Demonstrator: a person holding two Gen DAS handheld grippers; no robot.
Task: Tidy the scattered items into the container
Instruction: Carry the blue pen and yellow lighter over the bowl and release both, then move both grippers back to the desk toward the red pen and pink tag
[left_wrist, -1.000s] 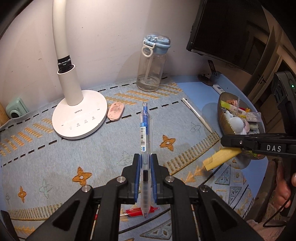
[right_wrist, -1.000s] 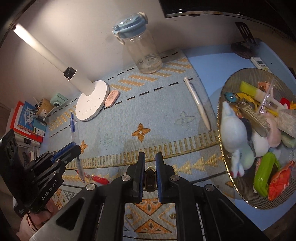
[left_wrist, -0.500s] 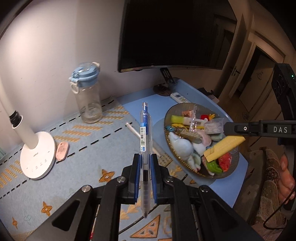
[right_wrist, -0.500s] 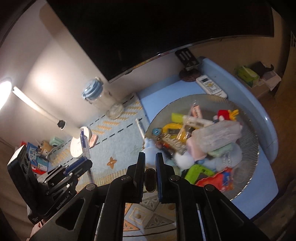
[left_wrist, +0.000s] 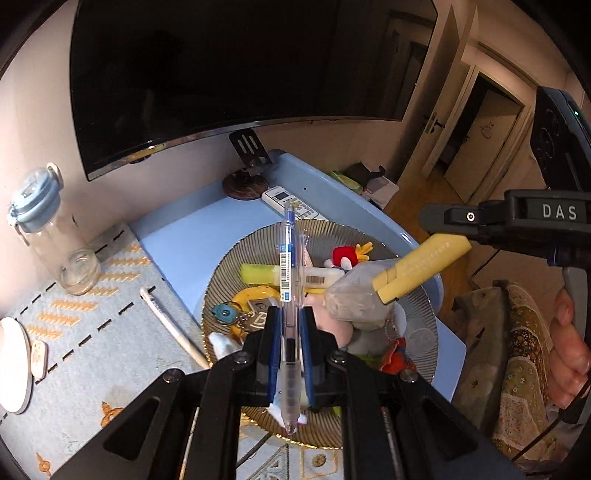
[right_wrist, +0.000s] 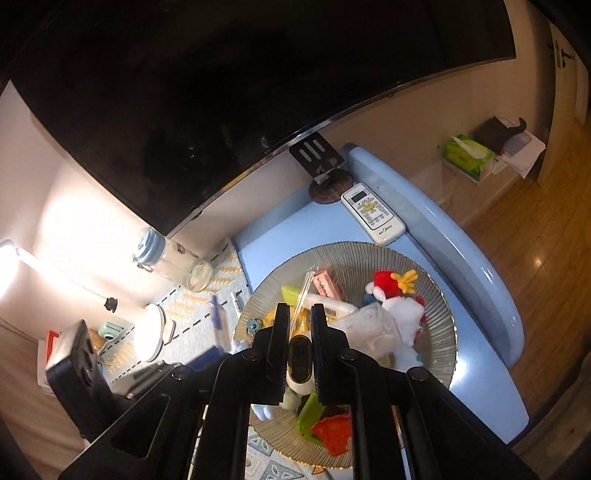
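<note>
My left gripper (left_wrist: 290, 321) is shut on a clear blue pen (left_wrist: 288, 258), which points forward over the ribbed bowl (left_wrist: 255, 240). The bowl holds several items: plush toys, a yellow highlighter, keys, a plastic bag. In the left wrist view my right gripper (left_wrist: 443, 225) comes in from the right, shut on a yellow oblong item (left_wrist: 417, 264) that hangs above the bowl's right side. The right wrist view shows the right gripper (right_wrist: 299, 317) over the bowl (right_wrist: 439, 299), with the held item end-on between its jaws. A white pen (left_wrist: 173, 328) lies on the mat left of the bowl.
A clear water bottle (left_wrist: 48, 229) and the white lamp base (left_wrist: 13, 365) with a pink tag (left_wrist: 38, 354) stand on the patterned mat. A white remote (right_wrist: 373, 214) lies behind the bowl under the dark monitor (left_wrist: 221, 66). A person's hand (left_wrist: 569, 343) grips the right handle.
Both grippers have swung right from over the mat to above the bowl, each keeping its item. The lamp has slid to the left edge of view.
</note>
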